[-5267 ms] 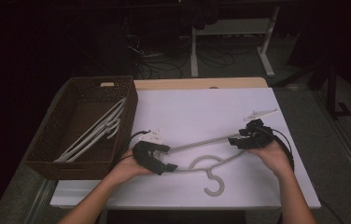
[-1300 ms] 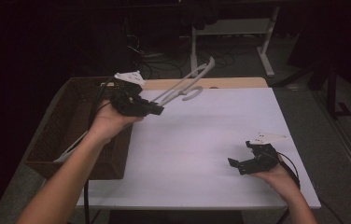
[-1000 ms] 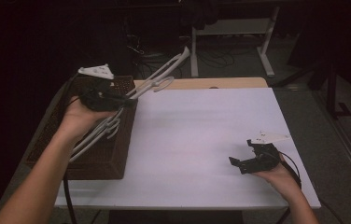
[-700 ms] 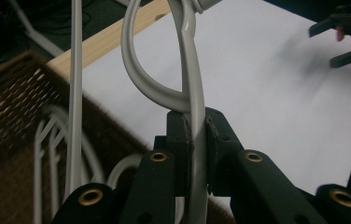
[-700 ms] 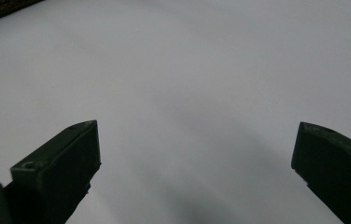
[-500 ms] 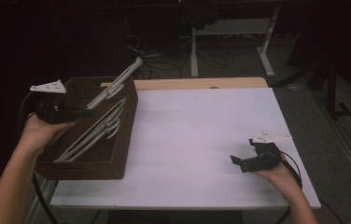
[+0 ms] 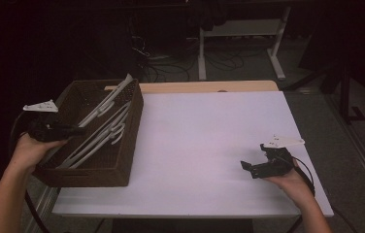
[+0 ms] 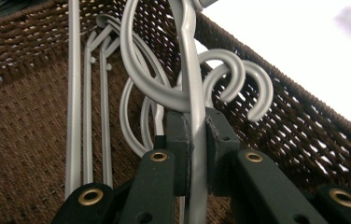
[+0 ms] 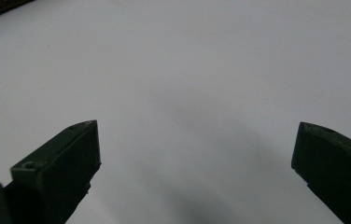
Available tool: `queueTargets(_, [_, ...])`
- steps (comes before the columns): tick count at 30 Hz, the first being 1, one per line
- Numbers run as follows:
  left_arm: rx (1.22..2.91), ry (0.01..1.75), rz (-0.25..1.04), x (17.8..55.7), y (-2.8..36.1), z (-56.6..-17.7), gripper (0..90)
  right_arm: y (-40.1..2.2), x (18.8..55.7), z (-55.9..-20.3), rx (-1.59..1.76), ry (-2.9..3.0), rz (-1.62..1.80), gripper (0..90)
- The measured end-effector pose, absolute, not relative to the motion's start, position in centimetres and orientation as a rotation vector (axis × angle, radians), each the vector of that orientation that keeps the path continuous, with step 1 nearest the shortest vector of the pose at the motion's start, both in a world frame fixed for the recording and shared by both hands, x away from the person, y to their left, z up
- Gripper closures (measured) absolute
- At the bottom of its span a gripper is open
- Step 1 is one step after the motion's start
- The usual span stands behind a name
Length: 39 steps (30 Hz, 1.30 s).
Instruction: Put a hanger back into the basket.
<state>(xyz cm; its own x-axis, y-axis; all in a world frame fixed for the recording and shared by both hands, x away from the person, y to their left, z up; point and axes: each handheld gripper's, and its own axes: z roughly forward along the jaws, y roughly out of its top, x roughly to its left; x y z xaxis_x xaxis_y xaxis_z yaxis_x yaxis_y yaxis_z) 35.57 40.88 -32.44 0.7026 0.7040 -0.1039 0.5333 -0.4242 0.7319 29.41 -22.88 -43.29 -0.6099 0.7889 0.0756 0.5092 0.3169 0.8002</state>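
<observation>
My left gripper (image 7: 76,130) is shut on a white plastic hanger (image 7: 107,100), which slants across the brown wicker basket (image 7: 122,167) with its far end over the back rim. In the left gripper view the jaws pinch the hanger's bar (image 8: 193,84) just below its hook, above several other white hangers (image 8: 89,116) lying in the basket (image 8: 19,121). My right gripper (image 7: 249,168) rests low over the white table top (image 7: 205,141) at the right front, jaws wide open with nothing between them (image 9: 194,154).
The basket stands at the table's left edge. A bare wooden strip (image 7: 205,87) runs along the table's far edge. Beyond it the dark floor holds cables and a white stand (image 7: 239,46). A cable trails from each gripper.
My left gripper has carried the hanger leftward and down from above the table into the basket. The right gripper, which earlier held the hanger's other end, stays open at the right front.
</observation>
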Motion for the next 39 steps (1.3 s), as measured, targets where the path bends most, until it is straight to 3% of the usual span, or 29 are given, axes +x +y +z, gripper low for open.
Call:
queueTargets(20, [2.196, 1.018, 0.234, 36.2, 40.9, -35.0, 81.2, -22.9, 29.4, -43.2, 1.164, 2.261, 1.189, 1.0])
queueTargets(24, [2.183, 1.042, 0.287, 36.3, 41.0, -35.0, 57.0, -22.9, 29.4, -43.1, 1.16, 2.258, 1.192, 1.0])
queueTargets(32, [2.105, 1.026, 0.316, 35.8, 41.4, -33.6, 40.8, -22.8, 29.4, -42.9, 1.148, 2.261, 1.191, 1.0])
queueTargets(39, [2.031, 0.946, 0.278, 35.1, 39.5, -32.4, 31.4, -22.3, 29.5, -42.2, 1.114, 2.295, 1.192, 1.0])
